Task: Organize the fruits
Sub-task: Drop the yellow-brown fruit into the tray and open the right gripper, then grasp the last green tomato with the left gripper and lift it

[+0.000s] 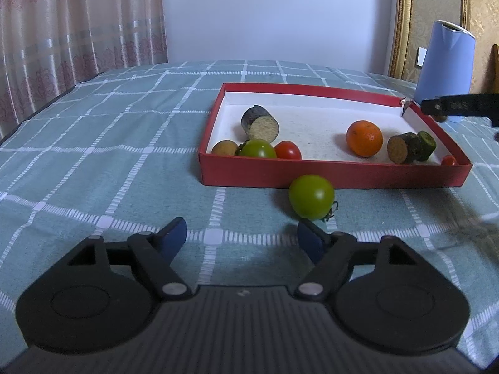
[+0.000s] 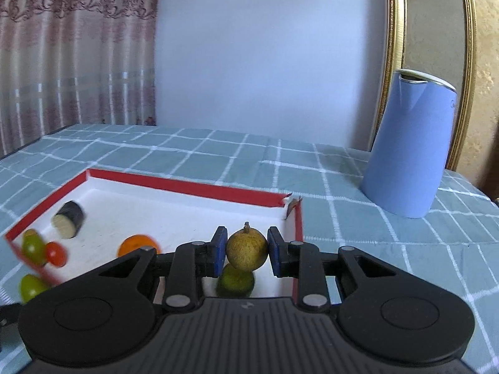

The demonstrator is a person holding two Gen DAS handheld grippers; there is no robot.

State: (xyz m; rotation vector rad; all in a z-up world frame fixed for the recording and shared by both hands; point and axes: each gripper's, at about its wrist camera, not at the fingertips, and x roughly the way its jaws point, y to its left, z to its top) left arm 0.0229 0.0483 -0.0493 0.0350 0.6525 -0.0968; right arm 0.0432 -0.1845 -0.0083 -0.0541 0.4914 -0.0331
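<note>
- Longan (image 2: 246,250) sits pinched between the right gripper (image 2: 246,251) pads above the red tray (image 2: 193,184); a round skin could squirt out sideways
- Green tomato (image 1: 311,197) lies outside against the tray wall; left gripper (image 1: 241,238), spread and empty, could nudge it rolling

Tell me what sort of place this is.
Probably a room in a home, not a lab or shop. A patterned curtain hangs at the left, a checked tablecloth covers the table, and a blue jug stands by a gilt frame on the wall.
</note>
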